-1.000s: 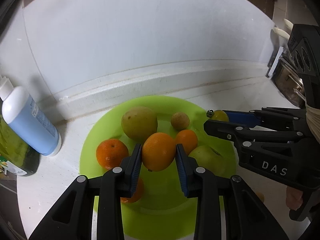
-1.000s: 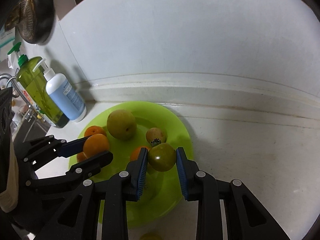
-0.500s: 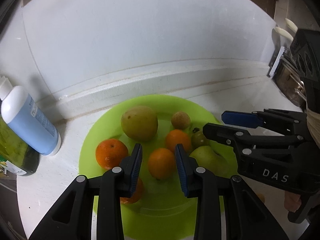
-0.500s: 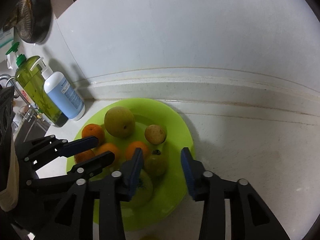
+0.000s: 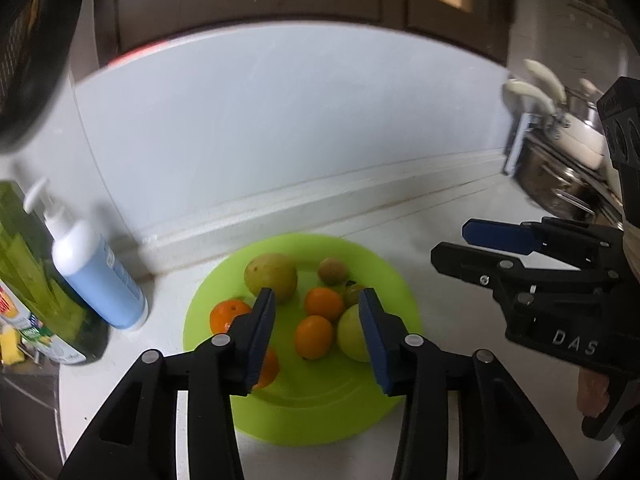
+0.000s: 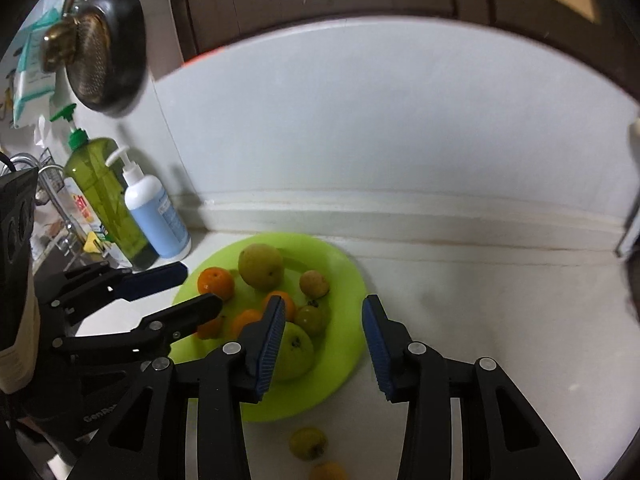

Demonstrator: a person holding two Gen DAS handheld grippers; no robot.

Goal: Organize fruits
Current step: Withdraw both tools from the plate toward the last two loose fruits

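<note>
A lime green plate (image 5: 320,408) (image 6: 344,280) on the white counter holds several fruits: oranges (image 5: 314,336) (image 6: 216,282), a large yellow-green pear (image 5: 272,276) (image 6: 260,266), a green apple (image 5: 352,332) (image 6: 296,350), a small brown fruit (image 5: 332,270) (image 6: 314,283) and a small dark green fruit (image 6: 312,318). My left gripper (image 5: 318,336) is open and empty above the plate's near side. My right gripper (image 6: 324,346) is open and empty above the plate's right rim. Two small fruits lie on the counter in front of the plate, one green (image 6: 308,444), one orange (image 6: 328,472).
A white and blue pump bottle (image 5: 96,276) (image 6: 154,216) and a green soap bottle (image 6: 100,192) stand left of the plate by the wall. A metal pot and utensils (image 5: 560,168) are at the far right. A strainer (image 6: 100,48) hangs on the wall.
Both grippers let go of their fruit onto the plate, the left an orange, the right a small dark green fruit. Both have pulled back and up, jaws wide open.
</note>
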